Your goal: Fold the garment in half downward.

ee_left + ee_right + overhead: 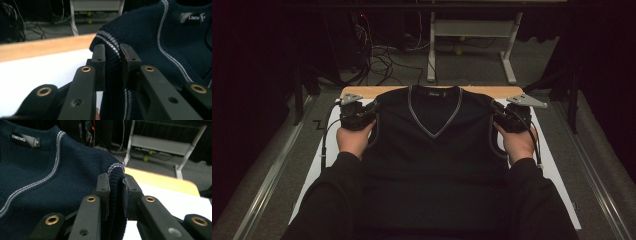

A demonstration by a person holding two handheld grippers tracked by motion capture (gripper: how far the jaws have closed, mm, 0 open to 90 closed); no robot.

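Note:
A dark navy knitted V-neck vest (432, 150) with grey-white trim hangs spread between my two hands over the table. My left gripper (371, 111) is shut on its left shoulder at the ribbed armhole edge. In the left gripper view the pads pinch the ribbed fabric (113, 62) of the vest (160, 50). My right gripper (495, 113) is shut on the right shoulder. In the right gripper view the jaws clamp the armhole rib (116, 187) of the vest (62, 177). The vest's lower part drapes toward me between my forearms.
The table has a white top (557, 175) with a wooden far edge (377, 92). Beyond it stand a white table frame (472, 45) and tangled cables (377, 60) on the grey floor. Metal rails (272, 175) run along both sides.

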